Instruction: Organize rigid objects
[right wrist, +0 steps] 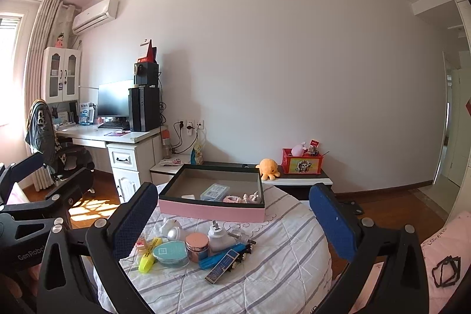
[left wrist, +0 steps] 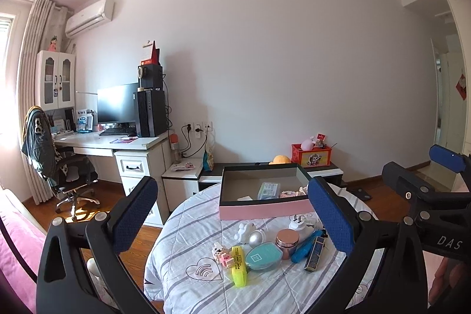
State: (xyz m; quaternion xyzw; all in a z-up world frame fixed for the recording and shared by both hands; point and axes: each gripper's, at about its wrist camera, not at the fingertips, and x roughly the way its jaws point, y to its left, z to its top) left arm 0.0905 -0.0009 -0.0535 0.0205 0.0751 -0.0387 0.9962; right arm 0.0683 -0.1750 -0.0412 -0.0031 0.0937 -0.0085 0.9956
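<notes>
Clutter sits bunched on the near table (left wrist: 182,228), before the pink box (left wrist: 265,209). Both grippers, left (left wrist: 235,222) and right (right wrist: 235,222), hover spread and empty. Reaching for the highlighter (left wrist: 238,265) risks nudging the teal case (left wrist: 260,256) touching it.

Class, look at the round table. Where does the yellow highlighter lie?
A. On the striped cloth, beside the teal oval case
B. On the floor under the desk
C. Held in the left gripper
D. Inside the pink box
A: the yellow highlighter lies on the striped cloth, next to the teal oval case and outside the pink box.
</notes>
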